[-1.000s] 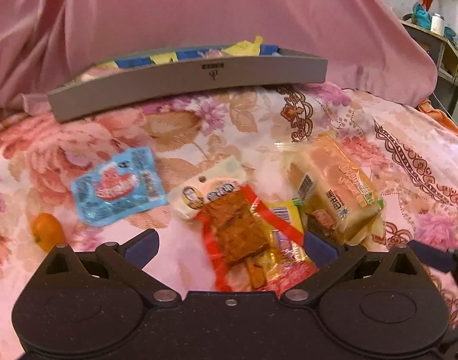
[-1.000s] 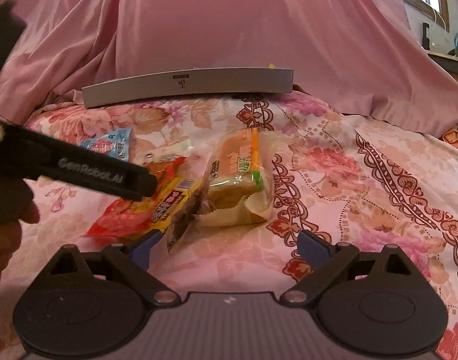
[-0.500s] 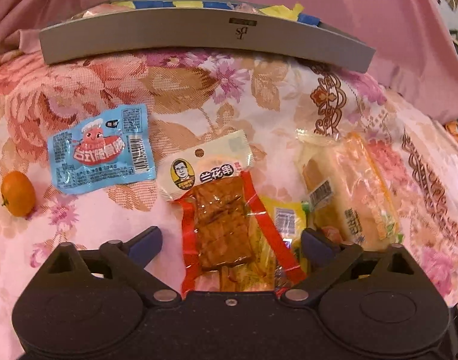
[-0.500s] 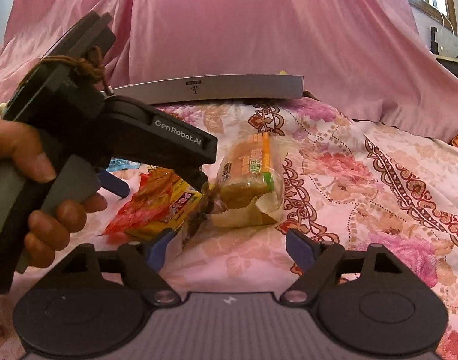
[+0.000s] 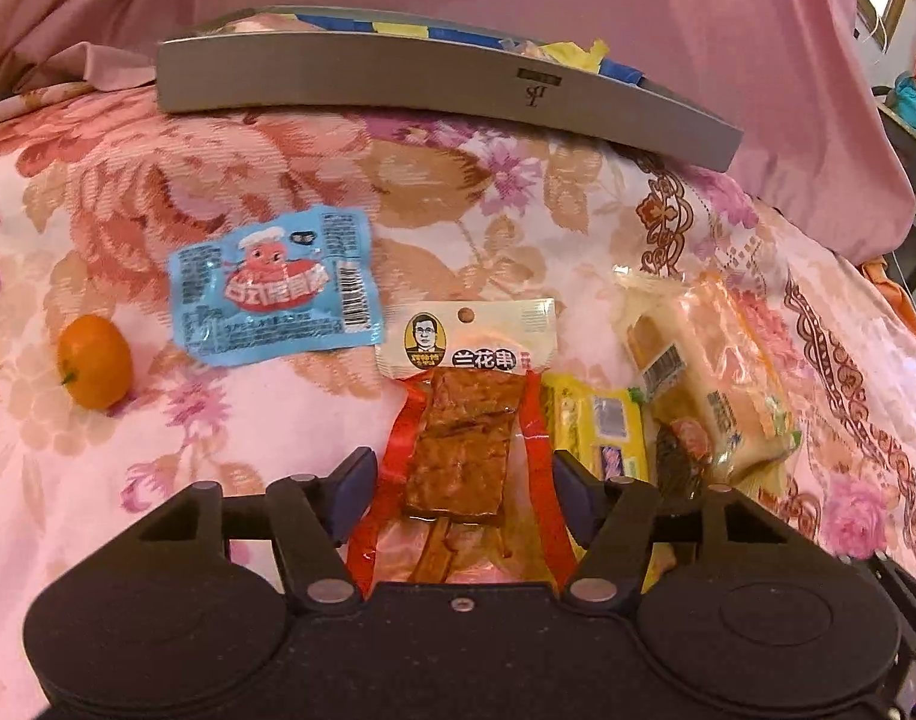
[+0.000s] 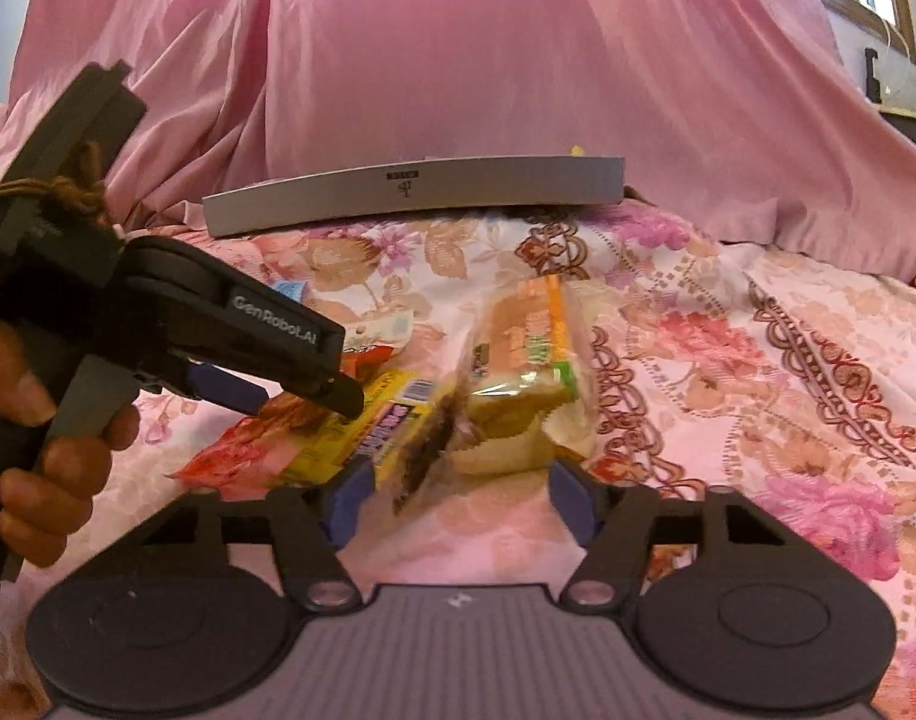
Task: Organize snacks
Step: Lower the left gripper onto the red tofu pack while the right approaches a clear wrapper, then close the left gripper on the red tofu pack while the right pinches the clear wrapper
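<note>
Snacks lie on a floral pink bedspread. My left gripper [image 5: 463,495] is open, its fingers on either side of a red tofu-skewer packet [image 5: 466,420], which lies partly over a yellow packet [image 5: 601,432]. A blue packet [image 5: 275,285] and a small orange [image 5: 95,369] lie to the left. A wrapped bread [image 5: 715,372] lies to the right. My right gripper [image 6: 455,498] is open, low before the bread [image 6: 526,372] and a dark wrapper [image 6: 425,450]. The left gripper shows in the right wrist view [image 6: 290,393], over the red packet [image 6: 248,456].
A long grey tray [image 5: 446,81] stands at the back of the bed and holds several blue and yellow packets [image 5: 577,54]. It also shows in the right wrist view [image 6: 416,195]. Pink draped cloth [image 6: 458,60] rises behind it. Shelves stand at the far right.
My left gripper has lowered and come forward over the red packet, its fingers narrowing around it. My right gripper has moved closer to the bread, its fingers narrowing too.
</note>
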Available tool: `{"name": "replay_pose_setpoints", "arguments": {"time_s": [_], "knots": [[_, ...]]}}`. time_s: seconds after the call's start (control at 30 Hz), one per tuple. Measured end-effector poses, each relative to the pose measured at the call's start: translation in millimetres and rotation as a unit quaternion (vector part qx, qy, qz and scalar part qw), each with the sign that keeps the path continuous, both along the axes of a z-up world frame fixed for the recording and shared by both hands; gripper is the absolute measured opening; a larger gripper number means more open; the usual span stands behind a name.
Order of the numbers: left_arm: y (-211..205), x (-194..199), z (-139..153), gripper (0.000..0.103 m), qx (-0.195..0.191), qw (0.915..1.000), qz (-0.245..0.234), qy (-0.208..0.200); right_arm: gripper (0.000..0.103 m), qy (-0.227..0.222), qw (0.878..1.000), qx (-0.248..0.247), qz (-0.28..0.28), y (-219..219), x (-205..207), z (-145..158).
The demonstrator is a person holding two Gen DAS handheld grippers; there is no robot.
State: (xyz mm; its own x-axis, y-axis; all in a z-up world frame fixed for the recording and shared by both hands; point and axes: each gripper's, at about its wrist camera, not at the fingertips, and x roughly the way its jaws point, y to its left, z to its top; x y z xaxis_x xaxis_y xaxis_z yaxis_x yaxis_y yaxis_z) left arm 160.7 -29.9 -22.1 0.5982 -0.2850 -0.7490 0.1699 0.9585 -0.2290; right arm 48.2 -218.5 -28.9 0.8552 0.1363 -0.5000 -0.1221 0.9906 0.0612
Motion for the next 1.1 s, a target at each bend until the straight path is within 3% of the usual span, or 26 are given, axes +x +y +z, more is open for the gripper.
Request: {"name": "replay_pose_setpoints", "arguments": {"time_s": [0.17,0.37,0.57,0.63,0.7,0.73,0.93,1.1], "knots": [[15,-19,1,0.064,0.015,0.9998,-0.014,-0.002,0.057,0.019,1.000,0.018,0.003,10,9,1],[35,-43,-2,0.065,0.027,0.9992,-0.029,-0.006,0.054,0.046,0.997,0.044,-0.032,9,26,-1],[39,-54,-2,0.068,0.049,0.9968,-0.061,-0.013,0.034,0.053,0.996,0.051,-0.048,4,32,-4],[39,-51,-2,0.073,0.042,0.9970,-0.064,-0.008,0.019,0.052,0.997,0.048,-0.034,6,28,-5],[38,-47,-3,0.087,0.038,0.9965,-0.074,-0.002,0.015,0.049,0.998,0.039,-0.022,12,22,-5],[37,-44,-4,0.088,0.042,0.9956,-0.083,0.000,0.014,0.047,0.998,0.032,-0.012,14,18,-5],[32,-34,-7,0.090,0.059,0.9937,-0.095,-0.001,0.014,0.041,0.999,0.007,-0.001,21,13,-3],[35,-35,-7,0.074,0.066,0.9937,-0.091,-0.006,0.018,0.059,0.998,0.032,-0.015,14,29,-4]]}}
